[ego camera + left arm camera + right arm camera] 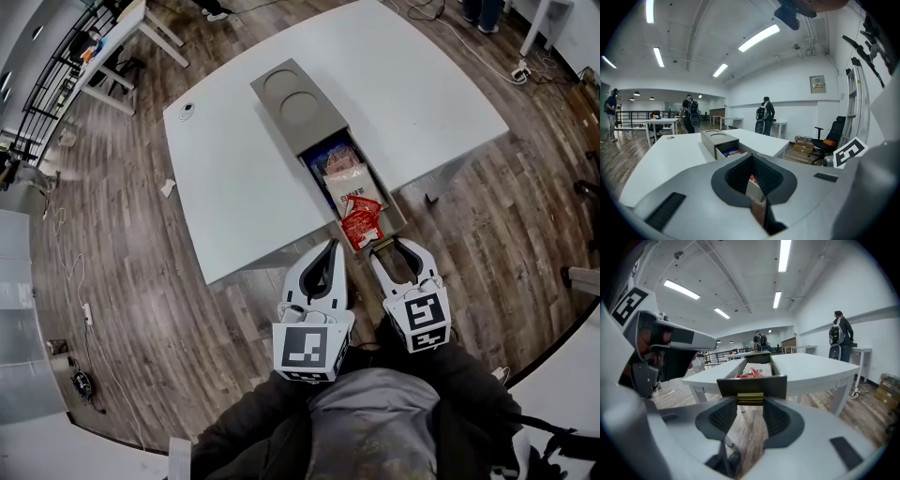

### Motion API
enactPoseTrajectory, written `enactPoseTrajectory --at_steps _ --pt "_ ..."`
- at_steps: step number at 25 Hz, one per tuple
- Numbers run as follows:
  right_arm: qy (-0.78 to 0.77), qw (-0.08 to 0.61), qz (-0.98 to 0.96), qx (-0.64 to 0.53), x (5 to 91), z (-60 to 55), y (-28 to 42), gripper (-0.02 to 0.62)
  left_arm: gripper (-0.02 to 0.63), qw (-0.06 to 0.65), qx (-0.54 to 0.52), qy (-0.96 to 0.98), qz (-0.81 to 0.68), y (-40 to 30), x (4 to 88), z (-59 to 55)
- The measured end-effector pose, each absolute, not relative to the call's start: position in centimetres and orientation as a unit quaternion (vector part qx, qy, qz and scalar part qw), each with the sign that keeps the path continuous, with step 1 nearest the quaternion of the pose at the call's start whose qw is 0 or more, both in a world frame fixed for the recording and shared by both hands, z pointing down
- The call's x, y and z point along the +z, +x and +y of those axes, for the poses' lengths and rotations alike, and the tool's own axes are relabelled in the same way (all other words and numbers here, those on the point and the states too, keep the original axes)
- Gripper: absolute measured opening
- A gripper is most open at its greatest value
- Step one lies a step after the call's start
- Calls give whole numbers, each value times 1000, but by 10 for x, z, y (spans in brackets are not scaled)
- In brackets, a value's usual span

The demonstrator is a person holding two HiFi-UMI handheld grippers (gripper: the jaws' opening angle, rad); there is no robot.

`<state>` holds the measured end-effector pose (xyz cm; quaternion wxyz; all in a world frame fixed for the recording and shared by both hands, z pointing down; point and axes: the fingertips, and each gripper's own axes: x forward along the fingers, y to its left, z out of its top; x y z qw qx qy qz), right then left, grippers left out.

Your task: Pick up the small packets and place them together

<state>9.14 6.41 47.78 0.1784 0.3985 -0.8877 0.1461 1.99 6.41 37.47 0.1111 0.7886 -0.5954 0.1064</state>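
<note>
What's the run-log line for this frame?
left gripper: shut, empty | right gripper: shut on brass drawer handle | small red packets: in open grey drawer

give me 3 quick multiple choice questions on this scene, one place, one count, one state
1. Where do the packets lie? A in the open drawer; B on the floor; C on a chair.
2. How many round recesses top the grey box? A one; B two; C four.
3. The left gripper is: A wide open; B shut, empty; C shut on a packet.
Answers: A, they lie inside the drawer; B, two circles show; B, its jaws meet on nothing.
</note>
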Motion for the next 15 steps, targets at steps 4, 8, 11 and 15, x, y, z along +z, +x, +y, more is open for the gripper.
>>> enactPoseTrajectory --at_steps 4,8,11,15 --pt "398 181 -888 145 478 64 91 176 2 113 107 789 -595 19 376 62" --pt "395 181 -889 145 478 64 92 176 2 117 107 787 -597 18 378 58" --pt "386 178 -892 150 478 66 90 205 2 119 108 785 -598 15 378 56" --pt "380 181 -893 158 477 69 91 230 2 121 112 783 -600 14 376 54"
